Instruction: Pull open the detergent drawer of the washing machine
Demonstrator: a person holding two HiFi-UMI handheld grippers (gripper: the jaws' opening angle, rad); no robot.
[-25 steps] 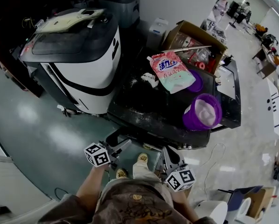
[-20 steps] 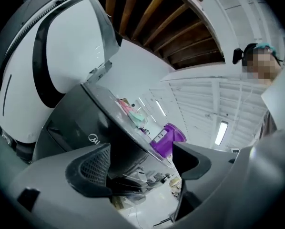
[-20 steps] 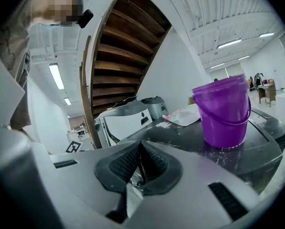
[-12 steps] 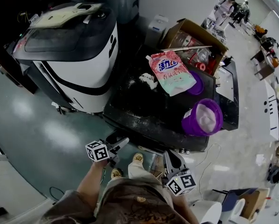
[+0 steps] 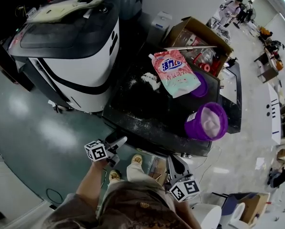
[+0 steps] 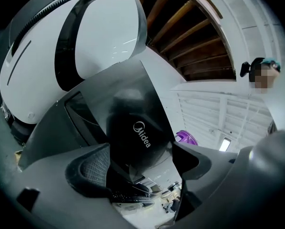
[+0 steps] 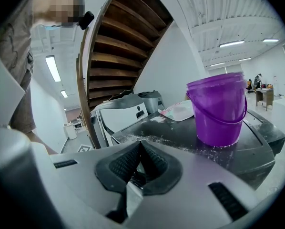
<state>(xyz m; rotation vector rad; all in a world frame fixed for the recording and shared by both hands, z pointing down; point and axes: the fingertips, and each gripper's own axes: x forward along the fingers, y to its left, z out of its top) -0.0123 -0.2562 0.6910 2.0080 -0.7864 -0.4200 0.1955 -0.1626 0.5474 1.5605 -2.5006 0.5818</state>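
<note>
Left tongs [image 6: 140,165] have just been opening and now gape wide, empty, facing the dark Midea-branded panel [image 6: 133,130] at the washing machine [image 5: 147,104] front's upper corner, seemingly the detergent drawer. Right tongs [image 7: 141,162] are pinched together on nothing. The drawer looks like rigid, slick plastic that slides lightly; grip its front lip

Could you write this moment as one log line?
left gripper: jaws just opening, empty, facing washing machine | right gripper: shut, empty
</note>
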